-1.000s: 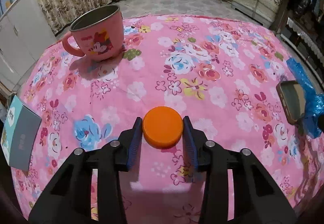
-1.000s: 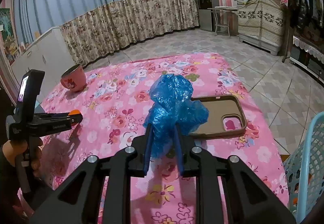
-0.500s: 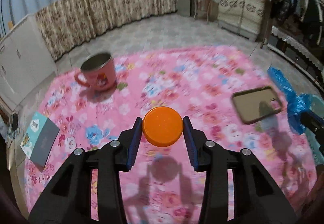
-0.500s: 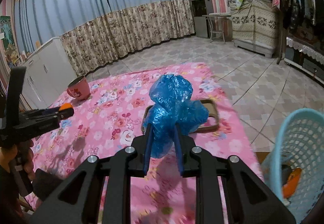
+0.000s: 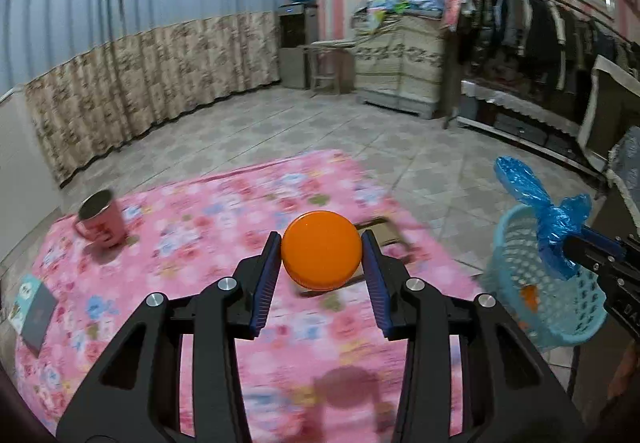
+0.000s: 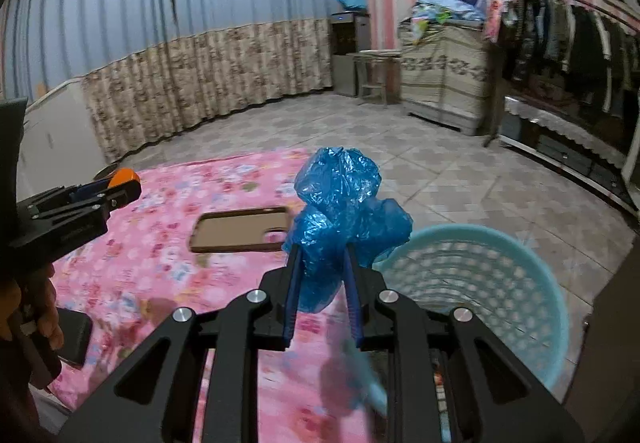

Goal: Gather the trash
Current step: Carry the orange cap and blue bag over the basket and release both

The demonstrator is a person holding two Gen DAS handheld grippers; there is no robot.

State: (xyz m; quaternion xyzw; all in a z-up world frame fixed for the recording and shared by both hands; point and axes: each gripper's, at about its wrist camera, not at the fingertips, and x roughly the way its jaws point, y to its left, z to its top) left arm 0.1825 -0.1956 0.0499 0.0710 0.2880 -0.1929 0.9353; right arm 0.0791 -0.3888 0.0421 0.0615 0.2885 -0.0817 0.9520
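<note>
Left gripper (image 5: 322, 257) clamps an orange cap (image 5: 321, 249) above the pink cloth (image 5: 192, 243); right gripper (image 6: 322, 285) clamps a blue bag (image 6: 344, 211) beside the basket (image 6: 520, 255).

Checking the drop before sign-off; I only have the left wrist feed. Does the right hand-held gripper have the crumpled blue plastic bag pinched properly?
Observer: Yes. The right hand-held gripper has both pads shut on the lower part of the crumpled blue plastic bag; the bulk bunches above the fingertips.
Operator: Lined up with the basket?
Observer: Not centred. In the right wrist view the light blue perforated plastic basket opens to the right of the fingertips; the bag sits by its left rim.
Operator: The round orange plastic cap blocks my view of the table behind it.
Observer: A brown phone case lies flat there on the pink floral cloth, left of the basket.
</note>
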